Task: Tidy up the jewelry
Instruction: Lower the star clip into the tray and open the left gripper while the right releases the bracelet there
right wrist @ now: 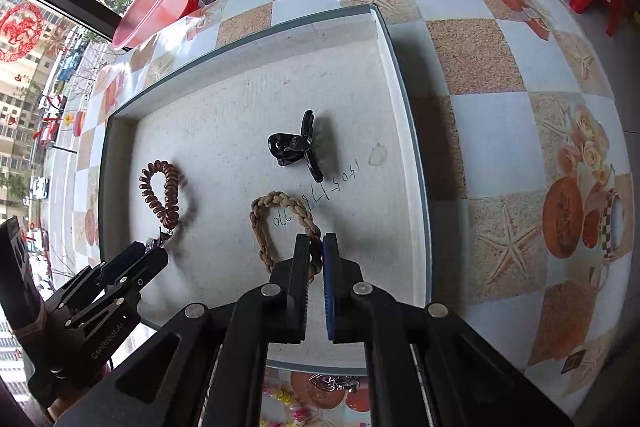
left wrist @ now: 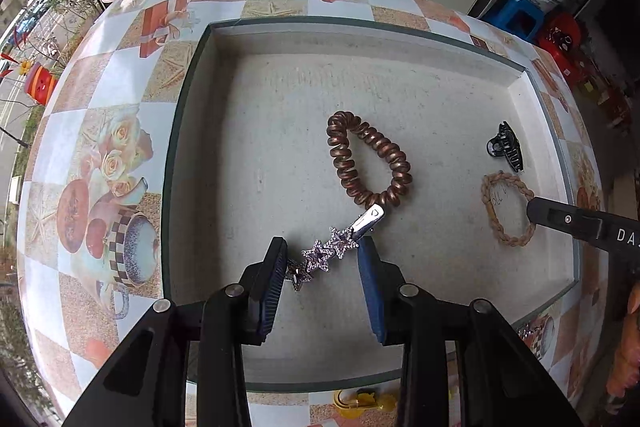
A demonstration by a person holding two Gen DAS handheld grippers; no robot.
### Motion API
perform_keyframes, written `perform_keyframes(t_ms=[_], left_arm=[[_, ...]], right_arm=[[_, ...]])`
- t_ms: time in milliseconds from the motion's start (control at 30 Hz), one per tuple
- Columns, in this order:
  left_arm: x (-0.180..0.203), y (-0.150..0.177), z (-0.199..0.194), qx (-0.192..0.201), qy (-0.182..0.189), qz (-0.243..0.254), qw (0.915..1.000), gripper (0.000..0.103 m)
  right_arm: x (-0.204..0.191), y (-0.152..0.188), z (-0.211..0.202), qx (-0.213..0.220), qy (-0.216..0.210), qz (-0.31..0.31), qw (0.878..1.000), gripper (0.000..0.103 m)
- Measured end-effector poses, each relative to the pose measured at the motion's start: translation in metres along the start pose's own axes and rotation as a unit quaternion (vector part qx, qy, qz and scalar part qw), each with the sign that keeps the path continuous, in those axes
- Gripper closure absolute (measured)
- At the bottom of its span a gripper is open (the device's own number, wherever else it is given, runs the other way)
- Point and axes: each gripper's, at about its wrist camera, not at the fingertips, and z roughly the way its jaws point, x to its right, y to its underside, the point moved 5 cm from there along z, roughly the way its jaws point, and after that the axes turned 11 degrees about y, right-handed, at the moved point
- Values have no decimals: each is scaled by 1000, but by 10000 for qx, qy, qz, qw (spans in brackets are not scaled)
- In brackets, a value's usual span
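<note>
Jewelry pieces lie in a shallow white tray (left wrist: 400, 43) on the patterned surface (left wrist: 100, 131), and we hold two of them at once. Our left gripper (left wrist: 322, 269) stands partly closed, and the star hair clip (left wrist: 340, 243) lies crosswise between its pads; whether both pads press it we cannot quite tell, though the left pad touches the darkest star. The clip's metal end rests just beside the copper spiral hair tie (left wrist: 366, 163). Our right gripper (right wrist: 316, 247) is closed on the near edge of the braided tan hair tie (right wrist: 280, 223), whose loop lies flat on the tray floor. Both grippers point steeply down, which we judge suits setting pieces into the tray or lifting them out. A black claw clip (right wrist: 298, 147) sits apart, toward the tray's far side.

From the left wrist view we see the stars and the pad spacing plainly, but only the tip of the right gripper over the braid. From the right wrist view the pinch on the braid is clear, as is handwriting on the tray floor; there the star clip is a mere glint at the left gripper's tip. More trinkets lie outside the tray's near edge, too small to name.
</note>
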Motion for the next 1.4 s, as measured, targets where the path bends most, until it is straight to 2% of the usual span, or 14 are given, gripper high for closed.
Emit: perform_keyframes(t_ms=[333, 567, 700, 767, 833, 900, 933, 967, 1100, 1133, 1167, 1233, 1400], left_arm=[[7, -29, 12, 301, -301, 218, 9989, 54], [16, -27, 11, 280, -377, 391, 9981, 53], [17, -26, 8, 310, -473, 406, 9976, 53], [17, -26, 3, 378, -503, 413, 9972, 30], [18, -27, -5, 505, -506, 435, 9965, 27], [20, -28, -8, 497, -343, 430, 9972, 27], [20, -28, -10, 490, -301, 411, 9975, 27], [20, -28, -12, 483, -311, 391, 9976, 27], [20, -26, -24, 531, -275, 300, 9978, 27], [20, -25, -27, 551, -274, 288, 9977, 20], [20, -22, -32, 555, -293, 270, 9977, 0], [19, -18, -42, 679, -329, 245, 9969, 0], [17, 5, -62, 630, -310, 195, 9973, 0]], right_arm=[[7, -24, 12, 98, 15, 206, 9997, 96], [2, -24, 12, 150, 99, 12, 9998, 96], [3, -24, 13, 61, -5, 73, 10000, 95], [4, -24, 13, 20, -50, 134, 9999, 95], [5, -22, 11, -3, -184, 214, 9996, 94], [7, -21, 7, 15, -353, 321, 9989, 79], [7, -20, 5, 32, -427, 374, 9984, 58], [7, -20, 2, 74, -491, 435, 9978, 46], [7, -19, -14, 182, -695, 560, 9958, 45], [7, -17, -18, 196, -716, 575, 9956, 45], [7, -16, -22, 220, -743, 576, 9953, 44], [6, -10, -31, 255, -781, 555, 9951, 39], [7, 9, -50, 332, -798, 552, 9947, 27]])
